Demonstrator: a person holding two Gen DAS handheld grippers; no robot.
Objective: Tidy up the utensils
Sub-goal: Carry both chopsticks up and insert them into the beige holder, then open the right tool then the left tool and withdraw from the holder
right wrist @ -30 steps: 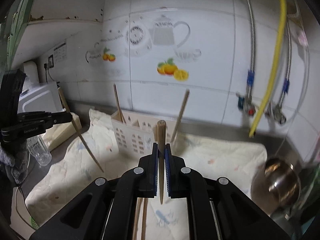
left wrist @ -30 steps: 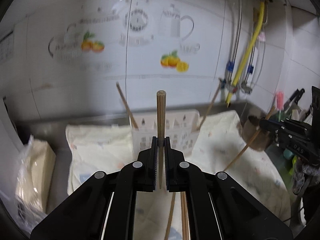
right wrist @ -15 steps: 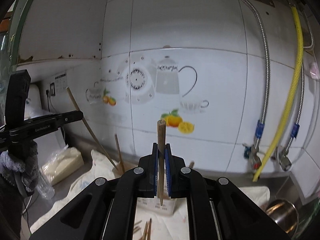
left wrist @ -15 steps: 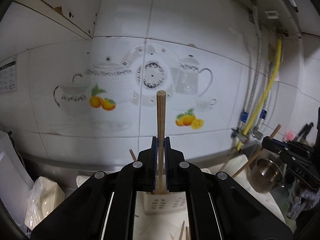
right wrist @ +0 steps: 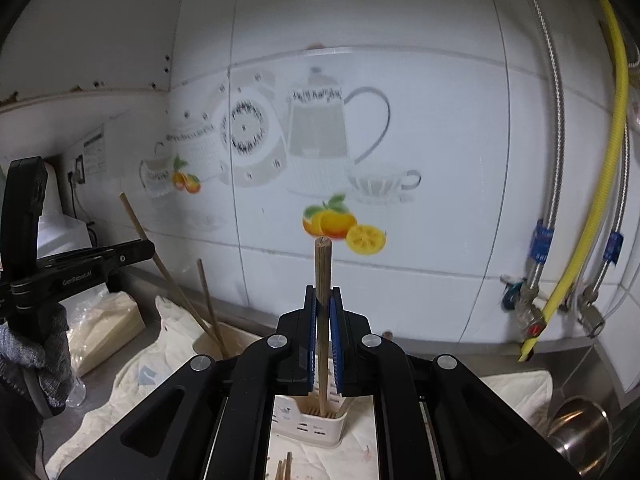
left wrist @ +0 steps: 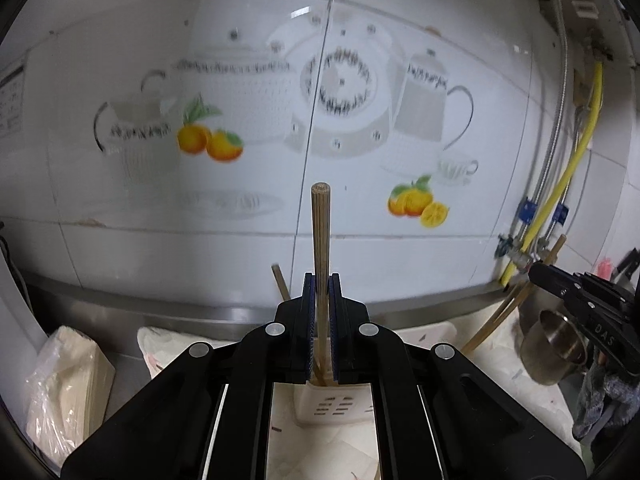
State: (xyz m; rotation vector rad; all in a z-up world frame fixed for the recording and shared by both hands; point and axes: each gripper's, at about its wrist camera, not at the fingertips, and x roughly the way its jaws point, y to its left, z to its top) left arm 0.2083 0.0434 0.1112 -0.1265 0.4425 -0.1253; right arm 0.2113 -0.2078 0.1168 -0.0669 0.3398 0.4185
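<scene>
My left gripper is shut on a wooden chopstick held upright, its lower end over the white slotted utensil holder. My right gripper is shut on another wooden chopstick, its lower end reaching into the holder. In the right wrist view the left gripper shows at the left with its chopstick slanting down into the holder's left compartment beside another chopstick. In the left wrist view the right gripper shows at the right with its chopstick.
The holder stands on a pale cloth on a steel counter below a tiled wall. A steel cup sits at the right. A bagged pack lies at the left. Loose chopsticks lie on the cloth. A yellow hose and pipes run down the right.
Both grippers have come down and closer to the wall and holder, each still clamped on its chopstick, whose lower ends now stand over or in the holder.
</scene>
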